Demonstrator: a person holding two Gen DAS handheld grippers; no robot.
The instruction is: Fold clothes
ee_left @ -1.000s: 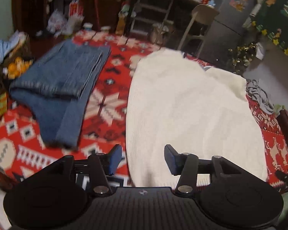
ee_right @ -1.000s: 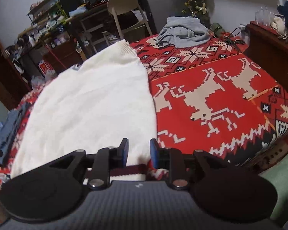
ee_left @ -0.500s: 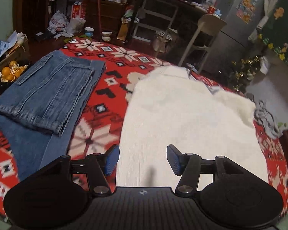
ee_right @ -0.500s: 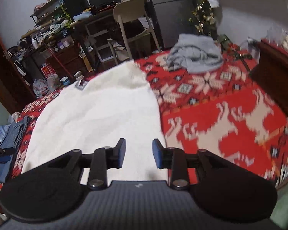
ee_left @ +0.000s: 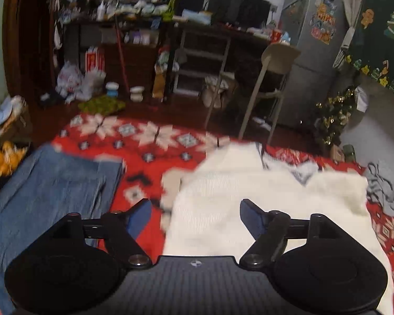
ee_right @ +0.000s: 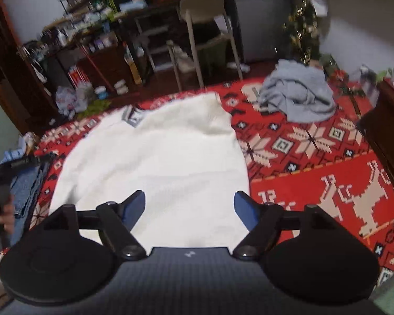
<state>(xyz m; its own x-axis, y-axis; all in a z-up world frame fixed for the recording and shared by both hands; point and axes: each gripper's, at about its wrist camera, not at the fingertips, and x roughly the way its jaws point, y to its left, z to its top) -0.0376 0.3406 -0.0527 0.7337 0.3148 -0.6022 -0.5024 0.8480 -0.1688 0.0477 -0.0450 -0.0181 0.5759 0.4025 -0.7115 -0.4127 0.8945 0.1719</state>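
Your left gripper (ee_left: 195, 216) stands with its jaws spread wide and nothing between them; it hangs above the bed. Directly ahead of and beneath its right finger lies the white sweater (ee_left: 262, 204), spread flat on the red patterned blanket (ee_left: 155, 157). The sweater's near left edge falls between the two fingers. To the left of the left finger lie the folded blue jeans (ee_left: 47, 191), apart from the sweater, with a strip of blanket between them. Far ahead to the right, past the sweater, a crumpled grey garment (ee_left: 380, 186) sits at the blanket's edge.

Your right gripper (ee_right: 189, 206) is likewise spread wide and empty, held above the sweater (ee_right: 157, 162), whose body fills the gap between the fingers and runs ahead to the neckline. Its right edge passes just inside the right finger. Ahead and to the right, well apart from the sweater, the grey garment (ee_right: 296, 94) lies in a heap on the blanket (ee_right: 315, 173). At the far left edge of this view, your hand (ee_right: 5, 210) grips the other tool's handle, above the jeans (ee_right: 26, 186). Beyond the bed stands a pale chair (ee_right: 207, 26).
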